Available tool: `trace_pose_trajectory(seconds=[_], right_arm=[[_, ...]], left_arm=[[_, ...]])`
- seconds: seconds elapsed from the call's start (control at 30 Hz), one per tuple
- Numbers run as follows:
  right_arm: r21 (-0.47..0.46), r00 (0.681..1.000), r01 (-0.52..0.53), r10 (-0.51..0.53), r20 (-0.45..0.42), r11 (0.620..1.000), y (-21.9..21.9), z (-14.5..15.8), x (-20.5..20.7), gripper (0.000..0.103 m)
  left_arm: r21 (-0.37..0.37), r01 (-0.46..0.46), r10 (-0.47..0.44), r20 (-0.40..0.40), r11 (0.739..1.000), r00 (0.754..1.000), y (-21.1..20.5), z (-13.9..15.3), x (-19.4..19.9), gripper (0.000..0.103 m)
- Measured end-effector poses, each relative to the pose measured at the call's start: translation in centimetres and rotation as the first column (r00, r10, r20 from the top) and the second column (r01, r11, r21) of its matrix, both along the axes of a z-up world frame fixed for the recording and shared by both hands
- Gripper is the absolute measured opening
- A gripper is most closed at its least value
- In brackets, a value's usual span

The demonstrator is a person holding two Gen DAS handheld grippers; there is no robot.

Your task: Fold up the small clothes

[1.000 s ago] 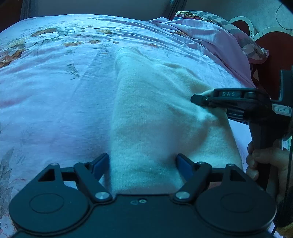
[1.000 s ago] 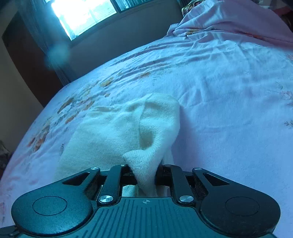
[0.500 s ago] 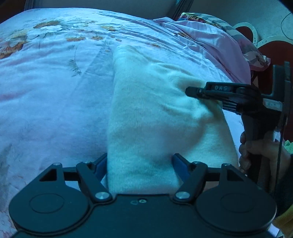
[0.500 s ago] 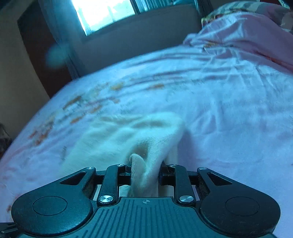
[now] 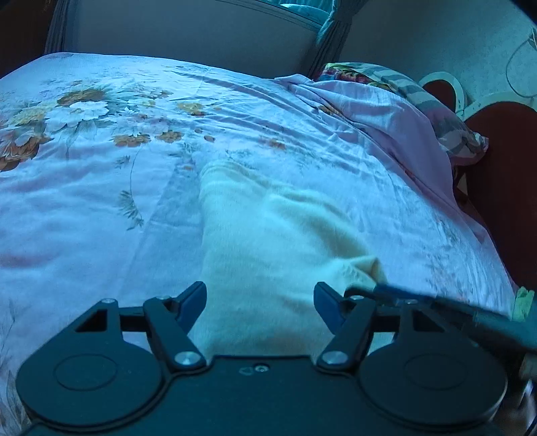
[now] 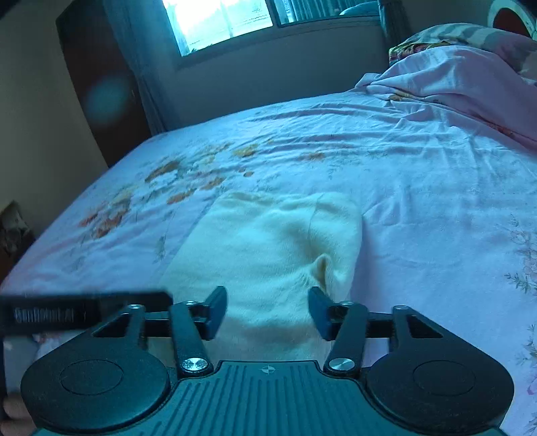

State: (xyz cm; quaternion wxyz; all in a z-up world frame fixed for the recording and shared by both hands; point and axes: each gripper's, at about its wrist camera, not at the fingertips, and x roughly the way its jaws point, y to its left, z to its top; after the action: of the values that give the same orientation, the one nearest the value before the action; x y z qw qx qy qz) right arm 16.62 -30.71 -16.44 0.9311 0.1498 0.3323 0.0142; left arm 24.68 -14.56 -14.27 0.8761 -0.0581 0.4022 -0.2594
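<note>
A cream knitted garment (image 5: pixel 268 241) lies folded lengthwise on the pink floral bedsheet (image 5: pixel 100 208). One loose corner (image 6: pixel 320 265) stands up near its right edge. My left gripper (image 5: pixel 260 305) hovers over the garment's near end. Its jaws are closing, with the cloth under and between the blue fingers, and no pad visibly presses on it. My right gripper (image 6: pixel 267 312) is opening over the same near end, and the cloth lies free between its fingers. In the left wrist view the right gripper (image 5: pixel 369 293) shows blurred beside my right finger. The left gripper (image 6: pixel 84 312) appears as a black bar in the right wrist view.
A bunched pink quilt (image 5: pixel 386 134) and a patterned pillow (image 5: pixel 436 100) lie at the bed's far right, by a red headboard (image 5: pixel 503 174). A bright window (image 6: pixel 221 23) and a dark wardrobe (image 6: pixel 100 84) stand beyond the bed's far side.
The right gripper has opened and let go of the cream fold it pinched. It has drawn back to beside the left gripper. Both views have lifted. The left jaws have narrowed slightly.
</note>
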Motion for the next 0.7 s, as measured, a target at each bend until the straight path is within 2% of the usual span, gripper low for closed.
trace_pose_trajectory(seconds=[0.07,0.13,0.17,0.2,0.23,0.27,0.33,0.37,0.43,0.5,0.57,0.63,0.7], right_arm=[[-0.032,0.999,-0.016,0.014,-0.041,0.999,1.1,-1.7,-0.5,0.036],[-0.179,0.998,-0.049,0.039,-0.057,0.983,2.7,-3.6,-2.1,0.035],[-0.21,0.998,-0.046,0.037,-0.048,0.977,3.0,-4.4,-3.0,0.035],[-0.181,0.999,-0.028,0.021,-0.04,0.983,2.6,-4.9,-3.7,0.035],[-0.146,0.999,-0.011,0.005,-0.04,0.989,2.1,-5.1,-4.2,0.035],[-0.136,0.999,-0.003,-0.002,-0.04,0.991,1.9,-5.2,-4.5,0.035],[-0.153,0.999,-0.007,0.0,-0.044,0.988,2.2,-5.3,-4.9,0.036],[-0.16,0.999,-0.011,0.003,-0.05,0.987,2.3,-5.1,-4.9,0.036],[-0.137,0.999,-0.007,0.002,-0.039,0.991,2.3,-3.5,-4.5,0.036],[-0.106,0.999,0.033,-0.029,0.038,0.994,2.0,-1.6,-4.7,0.036],[-0.094,0.995,0.06,-0.051,0.091,0.994,2.1,-0.1,-4.6,0.036],[-0.109,0.998,0.04,-0.035,0.048,0.993,2.8,-1.0,-4.2,0.036],[-0.139,0.998,-0.003,-0.006,-0.066,0.99,3.8,-3.5,-4.0,0.036]], left_arm=[[0.0,0.004,-0.004,-0.026,1.0,1.0,-1.0,-0.5,1.2,0.063],[0.052,0.037,-0.034,-0.05,0.998,0.998,-2.1,-2.0,1.5,0.062],[0.099,0.051,-0.047,-0.048,0.994,0.998,-2.5,-2.9,1.4,0.062],[0.152,0.054,-0.051,-0.024,0.987,0.998,-2.6,-3.7,0.9,0.064],[0.164,0.053,-0.051,-0.015,0.985,0.999,-2.4,-4.2,0.6,0.067],[0.146,0.046,-0.042,-0.026,0.988,0.999,-1.8,-4.6,0.5,0.072],[0.053,0.016,-0.009,-0.126,0.998,0.992,0.0,-5.2,0.9,0.072],[0.038,-0.005,0.01,-0.128,0.999,0.992,0.6,-5.0,0.7,0.072],[0.071,-0.003,0.007,-0.059,0.997,0.998,0.6,-3.9,-0.5,0.066],[0.103,0.03,-0.031,0.009,0.994,0.999,0.2,-2.8,-2.0,0.064],[0.123,0.038,-0.04,0.013,0.992,0.999,0.0,-3.0,-3.1,0.064],[0.179,0.042,-0.046,0.017,0.983,0.999,-0.4,-4.0,-3.7,0.064],[0.159,0.045,-0.039,-0.039,0.986,0.998,0.1,-5.0,-3.7,0.066]])
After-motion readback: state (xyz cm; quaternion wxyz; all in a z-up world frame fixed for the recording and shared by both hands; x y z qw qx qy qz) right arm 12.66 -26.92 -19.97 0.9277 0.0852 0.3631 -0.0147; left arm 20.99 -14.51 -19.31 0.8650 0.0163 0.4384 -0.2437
